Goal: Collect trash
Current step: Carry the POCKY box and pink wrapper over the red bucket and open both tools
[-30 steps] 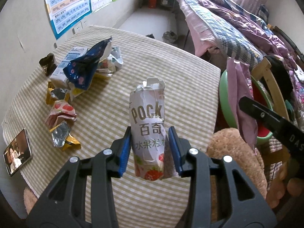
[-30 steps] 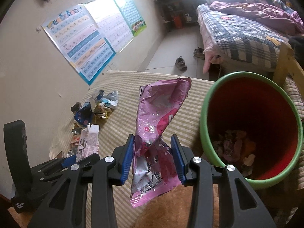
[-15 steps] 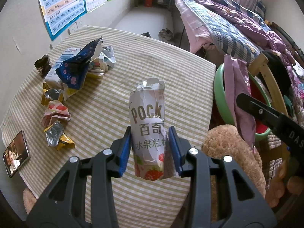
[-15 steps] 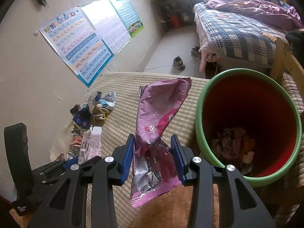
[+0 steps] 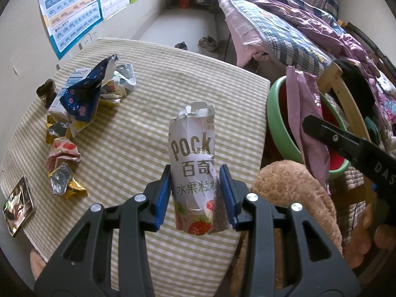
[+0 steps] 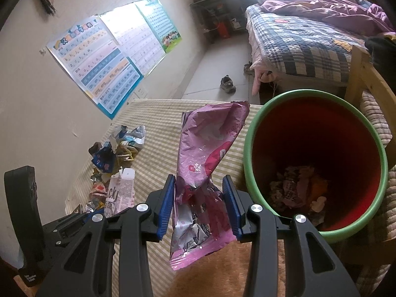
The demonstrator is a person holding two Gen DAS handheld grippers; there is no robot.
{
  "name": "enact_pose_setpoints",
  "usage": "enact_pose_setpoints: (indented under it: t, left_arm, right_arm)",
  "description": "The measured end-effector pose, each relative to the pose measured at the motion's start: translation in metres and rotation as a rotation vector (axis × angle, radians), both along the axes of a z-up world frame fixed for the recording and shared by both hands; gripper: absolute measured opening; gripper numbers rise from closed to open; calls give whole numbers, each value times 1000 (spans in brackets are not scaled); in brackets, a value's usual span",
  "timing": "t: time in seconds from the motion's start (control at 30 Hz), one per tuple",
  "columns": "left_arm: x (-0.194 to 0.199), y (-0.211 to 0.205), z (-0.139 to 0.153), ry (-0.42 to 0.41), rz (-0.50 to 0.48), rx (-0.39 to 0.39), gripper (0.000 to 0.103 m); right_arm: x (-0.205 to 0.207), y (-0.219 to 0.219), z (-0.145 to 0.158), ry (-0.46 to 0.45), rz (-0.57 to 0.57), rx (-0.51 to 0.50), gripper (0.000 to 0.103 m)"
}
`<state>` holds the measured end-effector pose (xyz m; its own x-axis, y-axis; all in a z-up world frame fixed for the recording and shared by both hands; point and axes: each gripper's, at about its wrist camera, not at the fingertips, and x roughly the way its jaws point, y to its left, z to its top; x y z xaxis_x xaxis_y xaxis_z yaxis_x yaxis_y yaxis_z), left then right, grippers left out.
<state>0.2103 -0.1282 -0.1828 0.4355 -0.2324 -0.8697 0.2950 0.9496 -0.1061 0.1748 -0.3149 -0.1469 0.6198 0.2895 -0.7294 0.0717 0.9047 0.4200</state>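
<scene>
1. Beside the right edge of the counter (image 5: 153,99) stands a green-rimmed red bin (image 6: 250,153), and crumpled wrappers already lie at its bottom — so part of the collecting looks done.
2. The right tool (image 6: 199,206) is clamped on a pink foil bag (image 6: 210,148), held upright just left of the bin's rim and not yet over the opening.
3. The left tool (image 5: 195,193) is clamped on a torn white snack box (image 5: 193,153), held upright above the near part of the striped counter, with the bin off to its right.
4. By my reading, both pieces are lifted and on their way; dropping them in is the step at hand, the pink bag being nearer.
5. Still left on the counter, at its far left — a pile of wrappers (image 5: 84,94) with a dark blue bag on top, and nearer, a few small crumpled foils (image 5: 61,168).
6. A phone (image 5: 18,209) lies at the near left corner; it probably isn't trash.
</scene>
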Motion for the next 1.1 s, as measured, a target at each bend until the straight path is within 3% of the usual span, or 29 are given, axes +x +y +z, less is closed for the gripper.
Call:
enact_pose_setpoints:
  t: [0.77,1.1]
  left_arm:
    - [-4,-18,-3,17,-44,14,37]
    - [5,-36,7,6,-67,-29,37]
  right_arm:
    - [-3,-18,-4,8,-48,26,39]
    - [-11,-37,3,-7,-89,13,39]
